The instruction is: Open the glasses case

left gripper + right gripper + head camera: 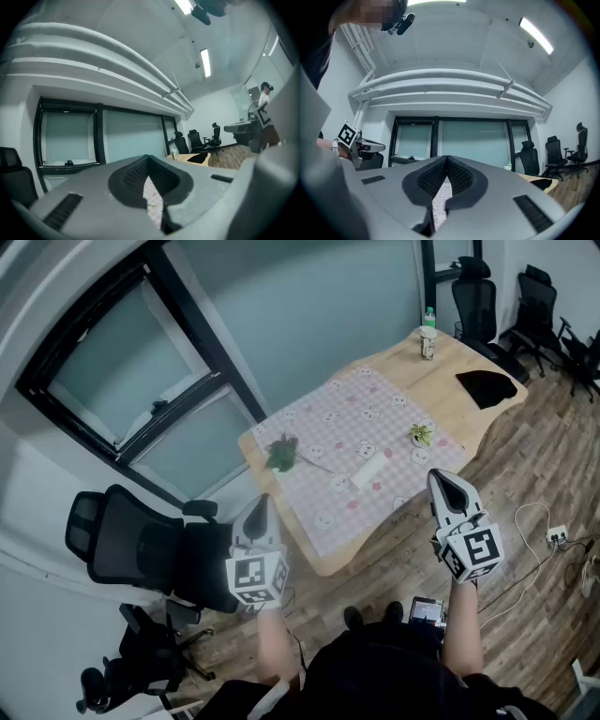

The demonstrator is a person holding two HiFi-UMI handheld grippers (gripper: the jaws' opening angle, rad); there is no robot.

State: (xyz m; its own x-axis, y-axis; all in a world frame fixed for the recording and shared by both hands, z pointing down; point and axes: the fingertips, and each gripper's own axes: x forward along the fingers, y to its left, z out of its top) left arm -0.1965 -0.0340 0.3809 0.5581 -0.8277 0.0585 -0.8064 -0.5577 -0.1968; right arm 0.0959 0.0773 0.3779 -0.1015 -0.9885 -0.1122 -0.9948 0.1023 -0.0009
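Note:
A white oblong glasses case (pixel 368 471) lies shut on the pink checked cloth (pixel 347 427) that covers the wooden table (pixel 441 367). Both grippers hover level in front of the table's near edge, well short of the case. My left gripper (pixel 262 500) is at the table's left corner, jaws closed tip to tip and empty (pixel 148 159). My right gripper (pixel 439 475) hangs off the near right edge, also shut with nothing held (pixel 447 159). In both gripper views only a sliver of the cloth shows through the jaws.
A green sprig (pixel 280 454) lies at the cloth's left edge and a small green plant (pixel 420 434) at its right. A bottle (pixel 428 334) and a black object (pixel 487 387) sit on the far bare wood. Office chairs (pixel 131 540) stand left and at the back. Cables (pixel 553 536) trail on the floor at the right.

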